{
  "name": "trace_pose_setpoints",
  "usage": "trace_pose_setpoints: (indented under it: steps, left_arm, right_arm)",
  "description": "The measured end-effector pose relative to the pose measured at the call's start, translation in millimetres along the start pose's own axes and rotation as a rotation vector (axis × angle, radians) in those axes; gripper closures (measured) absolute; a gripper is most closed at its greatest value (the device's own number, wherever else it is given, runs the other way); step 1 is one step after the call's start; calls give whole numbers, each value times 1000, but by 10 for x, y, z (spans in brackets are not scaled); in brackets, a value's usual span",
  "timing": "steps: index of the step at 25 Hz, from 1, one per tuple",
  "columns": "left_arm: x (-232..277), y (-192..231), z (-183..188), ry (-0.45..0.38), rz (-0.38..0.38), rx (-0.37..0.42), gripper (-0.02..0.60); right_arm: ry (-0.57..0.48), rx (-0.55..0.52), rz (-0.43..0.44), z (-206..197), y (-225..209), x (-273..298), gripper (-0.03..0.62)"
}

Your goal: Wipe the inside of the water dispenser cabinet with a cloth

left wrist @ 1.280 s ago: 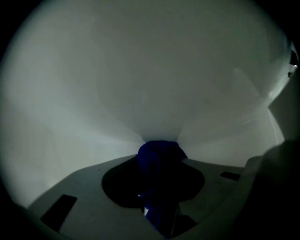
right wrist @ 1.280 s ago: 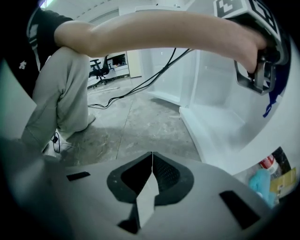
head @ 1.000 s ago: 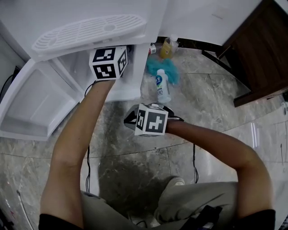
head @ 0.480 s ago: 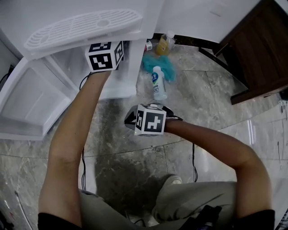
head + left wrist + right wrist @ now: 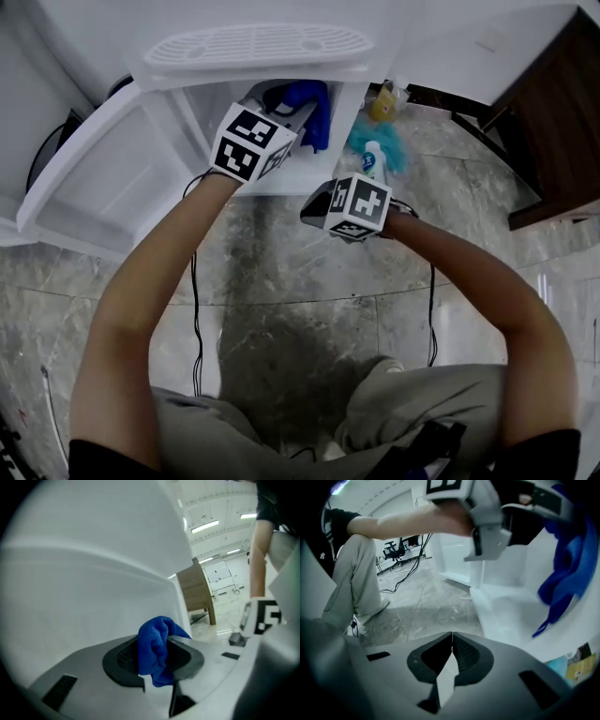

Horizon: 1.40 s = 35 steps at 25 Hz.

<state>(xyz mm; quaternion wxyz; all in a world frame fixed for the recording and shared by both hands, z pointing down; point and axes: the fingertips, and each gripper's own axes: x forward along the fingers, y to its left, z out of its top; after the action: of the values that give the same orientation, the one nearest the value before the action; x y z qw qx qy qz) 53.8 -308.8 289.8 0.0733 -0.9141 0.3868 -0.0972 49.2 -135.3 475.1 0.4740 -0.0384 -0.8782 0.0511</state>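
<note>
A grey stone floor (image 5: 281, 309) is lying under the white water dispenser cabinet (image 5: 178, 131), and its door (image 5: 80, 192) is hanging open on the left. The left hand-held gripper (image 5: 284, 119) is pinching the blue cloth (image 5: 157, 648) at the cabinet's mouth and pointing inward, with a wall close by and room deeper in. The right hand-held gripper (image 5: 452, 641) is hovering beside it, closed tight with nothing in it.
</note>
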Motion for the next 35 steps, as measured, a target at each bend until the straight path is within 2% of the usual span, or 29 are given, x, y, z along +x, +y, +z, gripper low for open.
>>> trace_pose_setpoints:
  steps: [4,10,14,17,22,35]
  left_arm:
    - [-424,-277,-310,122,-142,44,477]
    - [-1051,-398,-903,326,-230,109,477]
    - [-1508,-524,-1306,475,-336,188,469]
    - [-1723,-596,-1492,546,-390,223,469]
    - [-1817,-548,-1523,573,-395,224,469]
    - [-1788,-547,-1516,584,-410,201,468]
  right_arm:
    - [-23,-12,-39,165,-83,-76,594]
    - [-15,-58,-77,395,-165,-49,594]
    - [-56,-80,-114,722,-214,-118,594]
    - [-55,-102,-127,794,-155,-115,594]
    - [-47,-116,-120,816,-62,-64,594]
    - [-67,-87,-128,953,-197,-102,595]
